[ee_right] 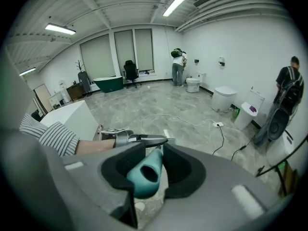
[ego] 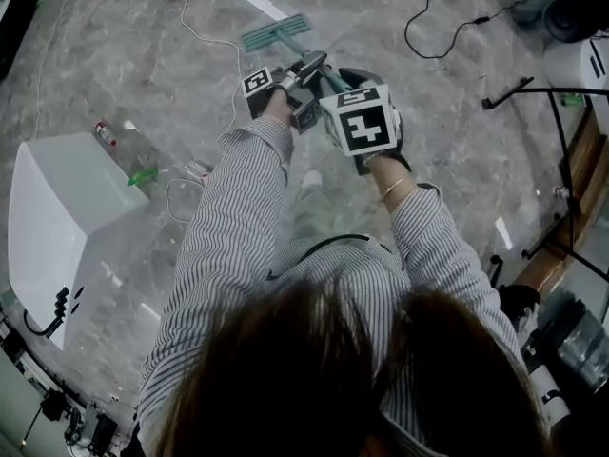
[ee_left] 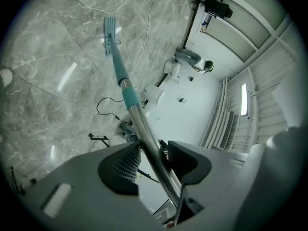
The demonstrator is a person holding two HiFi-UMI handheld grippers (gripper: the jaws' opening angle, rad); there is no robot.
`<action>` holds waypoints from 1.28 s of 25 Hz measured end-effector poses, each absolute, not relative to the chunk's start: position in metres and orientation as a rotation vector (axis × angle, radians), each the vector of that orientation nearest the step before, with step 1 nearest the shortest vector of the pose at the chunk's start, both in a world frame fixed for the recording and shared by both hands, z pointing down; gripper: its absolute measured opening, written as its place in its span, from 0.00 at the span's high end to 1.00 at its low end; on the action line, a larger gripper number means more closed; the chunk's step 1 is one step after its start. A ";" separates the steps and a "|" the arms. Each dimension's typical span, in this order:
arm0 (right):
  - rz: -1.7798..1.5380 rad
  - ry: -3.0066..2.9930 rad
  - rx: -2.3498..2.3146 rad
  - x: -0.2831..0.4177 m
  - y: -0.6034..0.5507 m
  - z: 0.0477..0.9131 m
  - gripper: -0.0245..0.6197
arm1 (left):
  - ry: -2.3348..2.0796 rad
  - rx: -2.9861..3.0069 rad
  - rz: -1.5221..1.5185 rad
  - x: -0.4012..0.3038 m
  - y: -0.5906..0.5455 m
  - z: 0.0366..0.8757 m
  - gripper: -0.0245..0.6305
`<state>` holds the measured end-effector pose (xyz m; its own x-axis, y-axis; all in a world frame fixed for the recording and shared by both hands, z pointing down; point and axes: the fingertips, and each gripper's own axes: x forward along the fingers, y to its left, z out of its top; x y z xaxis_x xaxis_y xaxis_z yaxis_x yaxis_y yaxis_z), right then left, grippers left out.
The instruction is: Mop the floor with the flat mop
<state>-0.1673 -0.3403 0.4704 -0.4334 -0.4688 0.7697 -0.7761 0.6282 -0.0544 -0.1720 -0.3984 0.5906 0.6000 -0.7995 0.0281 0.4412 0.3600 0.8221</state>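
Observation:
A flat mop has a teal head [ego: 276, 32] lying on the grey marble floor and a metal shaft [ee_left: 139, 124] with a teal sleeve. Both grippers hold it in front of the person in the striped shirt. My left gripper [ego: 309, 67] [ee_left: 150, 150] is shut on the metal shaft, lower down the handle. My right gripper [ego: 344, 82] [ee_right: 153, 165] is shut on the teal end grip [ee_right: 146, 173] at the top of the handle. From the left gripper view the mop head [ee_left: 109, 30] lies far down the shaft, flat on the floor.
A white box-like unit [ego: 57, 217] stands at the left, with a bottle [ego: 105, 133] and a green item [ego: 143, 175] beside it. A white cable [ego: 205, 27] and a black cable [ego: 428, 27] trail over the floor. Toilets [ee_right: 224, 98] and two people [ee_right: 288, 88] are by the far wall.

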 end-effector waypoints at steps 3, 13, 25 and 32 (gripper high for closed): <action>0.550 -2.066 0.961 -0.160 -0.338 0.479 0.78 | -0.474 0.876 -0.823 -0.165 -0.396 0.596 0.68; 0.573 -1.981 0.904 -0.141 -0.299 0.514 0.78 | -0.510 0.829 -0.744 -0.148 -0.358 0.624 0.72; 0.509 -1.936 0.826 -0.124 -0.258 0.536 0.78 | -0.539 0.802 -0.772 -0.134 -0.323 0.642 0.74; 0.528 -1.937 0.804 -0.078 -0.193 0.536 0.78 | -0.543 0.815 -0.749 -0.089 -0.257 0.641 0.74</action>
<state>-0.0776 -0.1930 0.5359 -0.3428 -0.3160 0.8847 -0.7212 0.6919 -0.0323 -0.0889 -0.2574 0.6406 0.6234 -0.7680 0.1471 0.3789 0.4613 0.8023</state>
